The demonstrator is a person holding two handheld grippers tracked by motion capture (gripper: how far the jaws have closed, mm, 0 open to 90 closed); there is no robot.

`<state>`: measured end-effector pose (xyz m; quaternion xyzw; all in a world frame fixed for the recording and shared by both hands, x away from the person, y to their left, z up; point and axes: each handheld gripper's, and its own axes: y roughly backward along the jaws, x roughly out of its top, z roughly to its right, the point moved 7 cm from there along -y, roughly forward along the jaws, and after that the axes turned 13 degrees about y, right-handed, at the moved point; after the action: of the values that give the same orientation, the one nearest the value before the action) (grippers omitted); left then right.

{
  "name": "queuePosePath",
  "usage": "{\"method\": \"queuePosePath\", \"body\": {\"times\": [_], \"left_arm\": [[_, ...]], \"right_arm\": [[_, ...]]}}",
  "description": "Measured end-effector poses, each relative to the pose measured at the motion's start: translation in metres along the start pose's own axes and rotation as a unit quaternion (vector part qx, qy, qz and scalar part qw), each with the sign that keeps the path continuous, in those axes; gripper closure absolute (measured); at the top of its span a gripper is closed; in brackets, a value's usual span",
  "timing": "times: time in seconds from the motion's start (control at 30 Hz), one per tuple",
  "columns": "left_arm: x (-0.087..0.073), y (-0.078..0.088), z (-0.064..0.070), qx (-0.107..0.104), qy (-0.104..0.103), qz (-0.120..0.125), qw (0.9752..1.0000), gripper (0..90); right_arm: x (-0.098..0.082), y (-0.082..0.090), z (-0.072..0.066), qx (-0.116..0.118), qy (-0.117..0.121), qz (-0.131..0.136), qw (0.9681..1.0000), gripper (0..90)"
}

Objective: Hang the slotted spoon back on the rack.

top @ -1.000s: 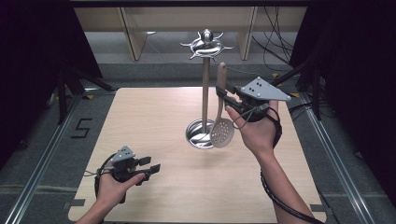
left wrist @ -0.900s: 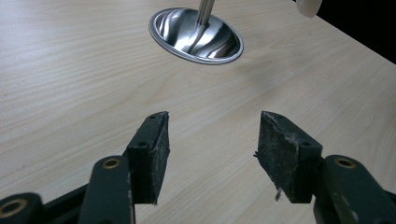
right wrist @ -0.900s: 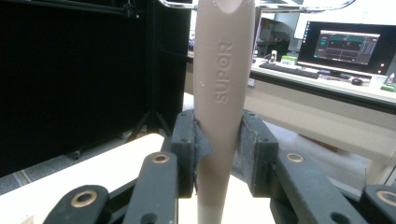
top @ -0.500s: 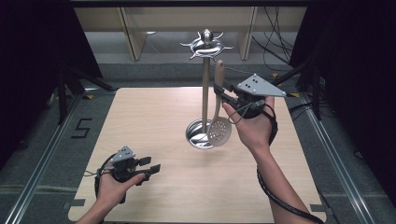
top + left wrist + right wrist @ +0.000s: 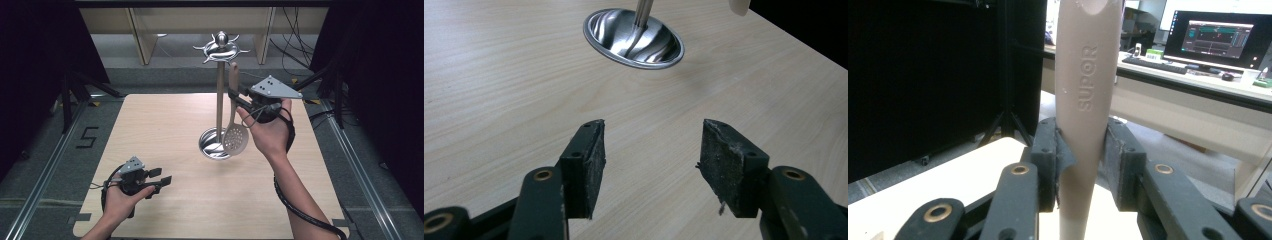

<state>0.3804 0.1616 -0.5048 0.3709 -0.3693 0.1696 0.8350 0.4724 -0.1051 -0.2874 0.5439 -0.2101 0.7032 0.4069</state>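
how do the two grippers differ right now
The right gripper is shut on the skimmer handle, raised beside the stand; the left gripper is open and holds nothing. The left sits low over the table, near its front edge; the right is up by the stand. Both have black jaws.

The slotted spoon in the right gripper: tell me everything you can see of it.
The slotted spoon has a pale beige, plastic-looking handle embossed SUPOR and a round perforated head. It hangs upright, head down, just above the stand's shiny round base and beside its pole. The right gripper clamps the handle between both pads, below the hole at its top end.
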Motion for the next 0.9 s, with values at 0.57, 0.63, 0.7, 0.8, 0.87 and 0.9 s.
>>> {"method": "queuePosePath", "body": {"times": [0.57,0.63,0.7,0.8,0.87,0.9], "left_arm": [[0.0,0.0,0.0,0.0,0.001,0.0,1.0,42.6],[0.0,0.0,0.0,0.0,-0.001,0.001,1.0,42.6],[0.0,0.0,0.0,0.0,-0.001,0.001,1.0,42.6],[0.0,0.0,0.0,-0.001,-0.002,0.001,1.0,42.6],[0.0,0.0,0.0,-0.001,-0.002,-0.001,1.0,42.6],[0.0,0.0,0.0,-0.001,-0.002,-0.001,1.0,42.7]], "right_arm": [[0.001,-0.007,-0.001,0.008,-0.011,-0.01,0.9999,70.2],[0.001,-0.008,-0.002,0.011,-0.01,-0.011,0.9998,70.2],[0.001,-0.009,-0.002,0.009,-0.015,-0.012,0.9998,70.2],[0.002,-0.01,0.0,0.007,-0.007,-0.012,0.9999,70.2],[0.002,-0.011,0.0,0.006,-0.006,-0.015,0.9999,70.2],[0.002,-0.011,0.0,0.006,-0.006,-0.015,0.9999,70.2]]}}
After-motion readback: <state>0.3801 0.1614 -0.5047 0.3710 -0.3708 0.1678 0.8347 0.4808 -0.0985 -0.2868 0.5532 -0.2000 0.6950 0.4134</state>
